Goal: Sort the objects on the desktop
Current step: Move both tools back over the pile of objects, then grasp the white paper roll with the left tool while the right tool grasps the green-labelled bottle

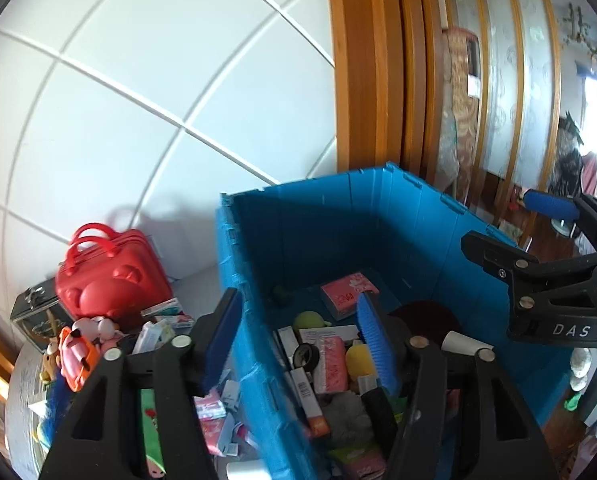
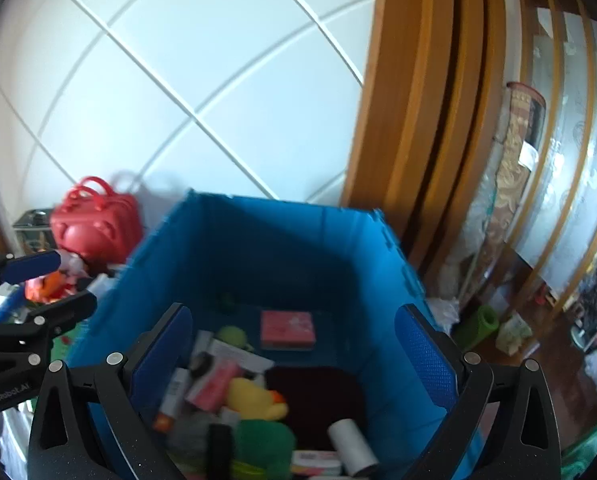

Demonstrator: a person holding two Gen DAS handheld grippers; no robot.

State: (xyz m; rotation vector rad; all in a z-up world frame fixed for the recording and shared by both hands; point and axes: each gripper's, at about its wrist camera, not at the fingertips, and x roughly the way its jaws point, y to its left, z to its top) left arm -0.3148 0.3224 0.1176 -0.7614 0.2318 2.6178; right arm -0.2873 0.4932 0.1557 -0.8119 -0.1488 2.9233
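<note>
The left gripper (image 1: 298, 332) tilts downward over the near-left wall of the blue plastic crate (image 1: 338, 216), one ribbed blue pad outside that wall and one inside; its fingers stand apart with only the wall's edge between them, clamped on nothing. The right gripper (image 2: 294, 344) also points down into the crate, fingers spread wide and empty. Inside the crate lie a pink flat packet (image 2: 287, 330) near the far wall, a soft yellow plush duck (image 2: 254, 398), a white paper roll (image 2: 352, 446) and a black tape ring (image 1: 305, 356). Left of the crate sit a glossy red hard-shell case (image 1: 112, 280) with loop handles and a heap of small toys (image 1: 78, 348).
</note>
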